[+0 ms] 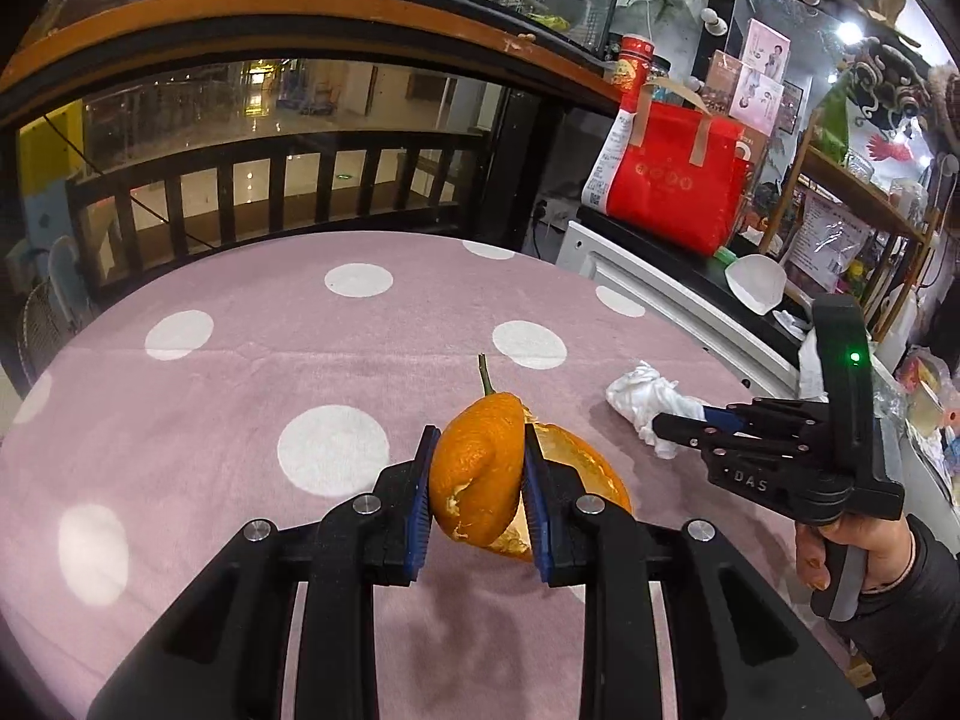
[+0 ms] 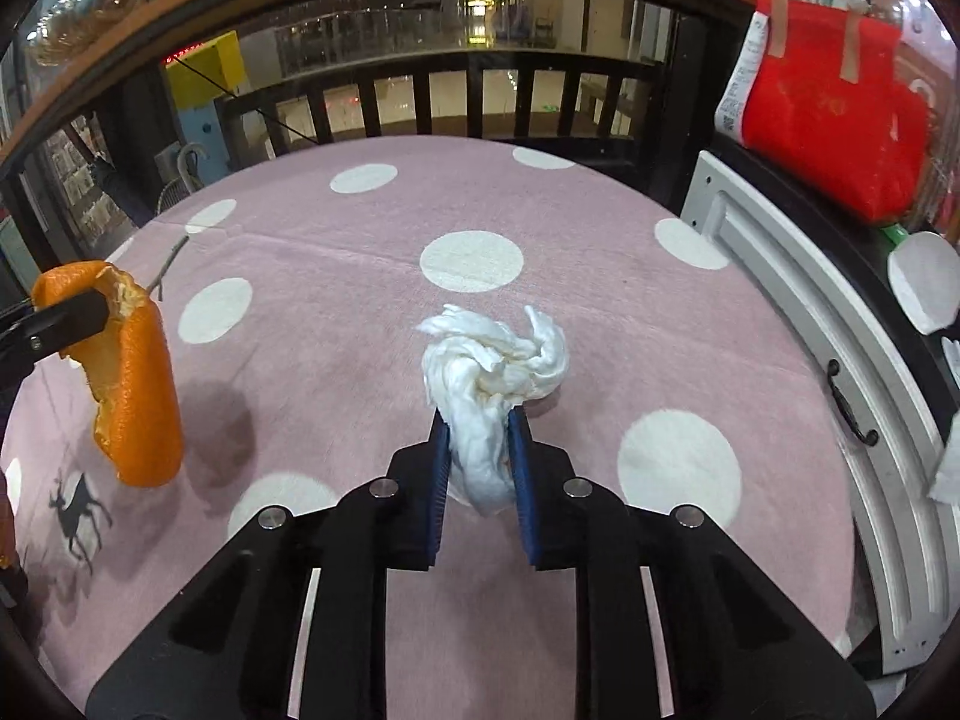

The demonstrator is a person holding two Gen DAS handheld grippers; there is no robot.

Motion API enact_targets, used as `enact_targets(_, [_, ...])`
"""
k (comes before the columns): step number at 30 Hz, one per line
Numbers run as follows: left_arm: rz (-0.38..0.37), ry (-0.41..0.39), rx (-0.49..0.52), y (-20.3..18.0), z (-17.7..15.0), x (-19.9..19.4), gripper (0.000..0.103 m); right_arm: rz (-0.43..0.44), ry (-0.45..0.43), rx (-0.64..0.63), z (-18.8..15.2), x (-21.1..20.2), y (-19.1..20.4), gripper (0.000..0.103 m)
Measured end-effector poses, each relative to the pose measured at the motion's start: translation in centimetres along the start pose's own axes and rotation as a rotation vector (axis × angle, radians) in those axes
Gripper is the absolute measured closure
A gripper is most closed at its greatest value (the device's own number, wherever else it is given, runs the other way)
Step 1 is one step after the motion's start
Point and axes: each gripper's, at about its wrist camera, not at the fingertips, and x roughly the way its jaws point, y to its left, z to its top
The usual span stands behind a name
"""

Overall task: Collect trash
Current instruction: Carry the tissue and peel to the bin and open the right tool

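Note:
My left gripper (image 1: pixel 478 468) is shut on a large piece of orange peel (image 1: pixel 474 468) with a green stem, held above the pink dotted tablecloth (image 1: pixel 240 372). In the right wrist view the same orange peel (image 2: pixel 135 384) hangs at the left edge from the left gripper's black finger. My right gripper (image 2: pixel 480 456) is shut on a crumpled white tissue (image 2: pixel 492 372), its blue pads pressing the tissue's lower part; the upper bunch sticks out past the fingertips. In the left wrist view the right gripper (image 1: pixel 666 423) sits at the right with a hand on its handle, its tip at the white tissue (image 1: pixel 642 396).
A red bag (image 1: pixel 678 180) stands on a black-topped white cabinet (image 1: pixel 648 282) right of the table, beside cluttered shelves (image 1: pixel 858 192). A dark wooden railing (image 1: pixel 270 186) runs behind the table's far edge. A black deer print (image 2: pixel 81 510) marks the cloth at the near left.

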Motion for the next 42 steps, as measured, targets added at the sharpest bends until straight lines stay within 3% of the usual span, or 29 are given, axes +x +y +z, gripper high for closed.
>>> enact_targets(10, [-0.051, -0.02, 0.011, -4.4, -3.2, -4.5, 0.077, 0.027, -0.094, 0.057, -6.0, -9.3, -1.1, 0.083])
enact_targets(19, [-0.127, -0.014, 0.039, -9.2, -5.8, -6.8, 0.077, -0.012, -0.151, 0.124, -11.3, -15.5, -3.9, 0.083])
enact_targets(34, [-0.234, -0.009, 0.081, -15.3, -8.3, -7.7, 0.077, -0.131, -0.171, 0.245, -19.6, -21.5, -8.6, 0.083])
enact_targets(42, [-0.286, 0.007, 0.102, -18.2, -9.1, -7.4, 0.077, -0.196, -0.139, 0.356, -24.0, -22.8, -12.3, 0.083])
